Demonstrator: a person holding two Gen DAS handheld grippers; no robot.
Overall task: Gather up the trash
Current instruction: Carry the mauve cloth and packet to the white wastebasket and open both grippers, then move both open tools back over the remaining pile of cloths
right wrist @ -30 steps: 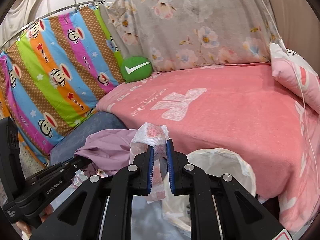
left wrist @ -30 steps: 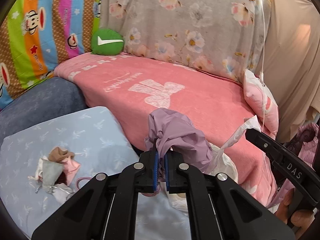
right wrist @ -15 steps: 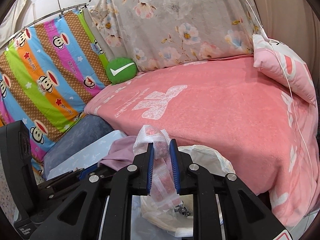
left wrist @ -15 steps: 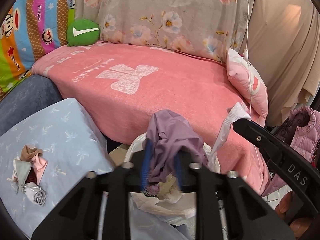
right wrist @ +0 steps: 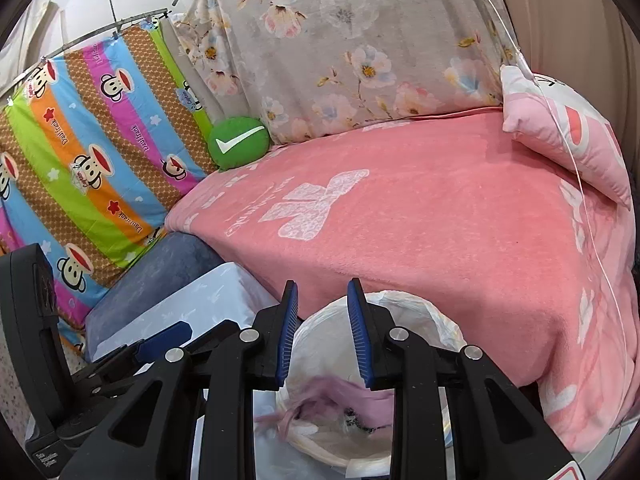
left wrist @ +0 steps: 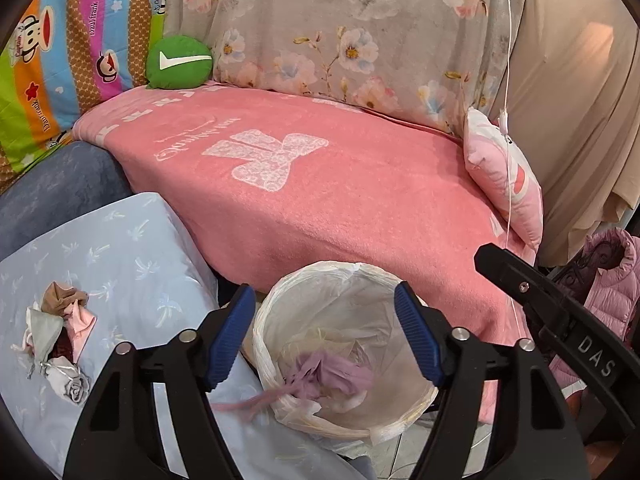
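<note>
Left wrist view, pink blanket over bed, floral cloth behind, left gripper jaws wide and just opened, right gripper jaws narrowly parted, both empty, purple trash in lined bin, perhaps a wrapper beneath.

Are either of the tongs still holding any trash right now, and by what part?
No. Both the left tongs and right tongs have just been opening, with nothing between them; the purple scrap lies in the bin.
</note>
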